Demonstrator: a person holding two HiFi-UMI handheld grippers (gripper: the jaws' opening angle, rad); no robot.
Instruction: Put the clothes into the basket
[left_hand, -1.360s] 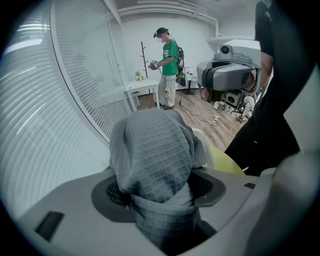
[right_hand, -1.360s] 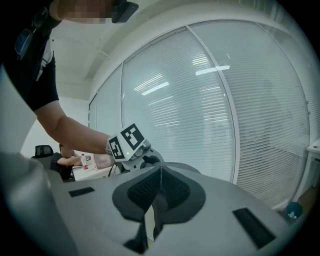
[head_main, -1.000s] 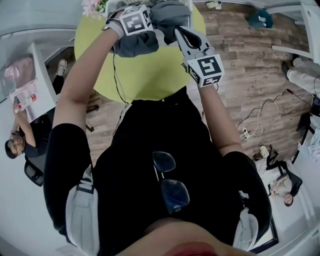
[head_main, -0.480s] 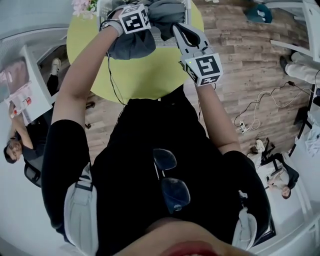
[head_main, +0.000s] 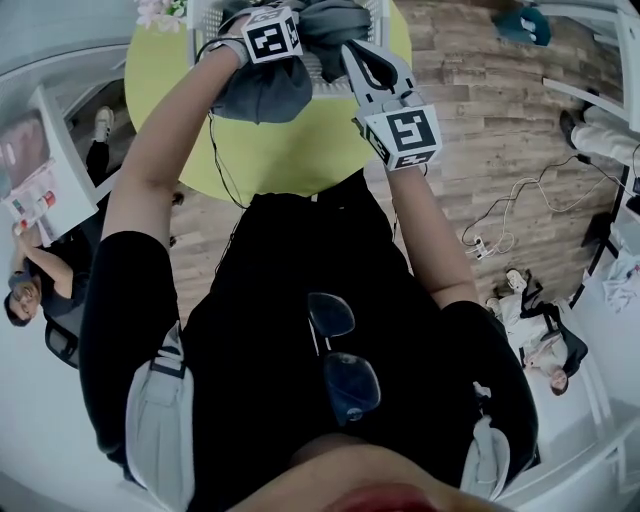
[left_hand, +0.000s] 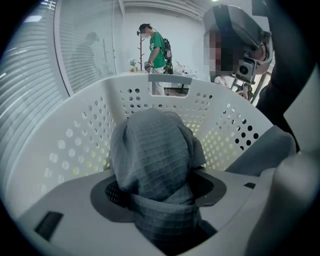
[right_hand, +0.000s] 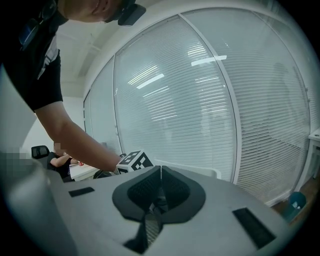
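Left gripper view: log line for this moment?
left tongs: shut on grey cloth | place: over white basket | right tongs: shut

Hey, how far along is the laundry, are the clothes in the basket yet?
Done: the grey garment is up over the white basket. In hand: the left gripper is shut on it; the right gripper is shut, empty. Left: lower it in and let go.

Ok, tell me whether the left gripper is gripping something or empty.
Gripping: the left gripper has its jaws closed on the grey cloth, which bunches up between them, with the white basket beyond.
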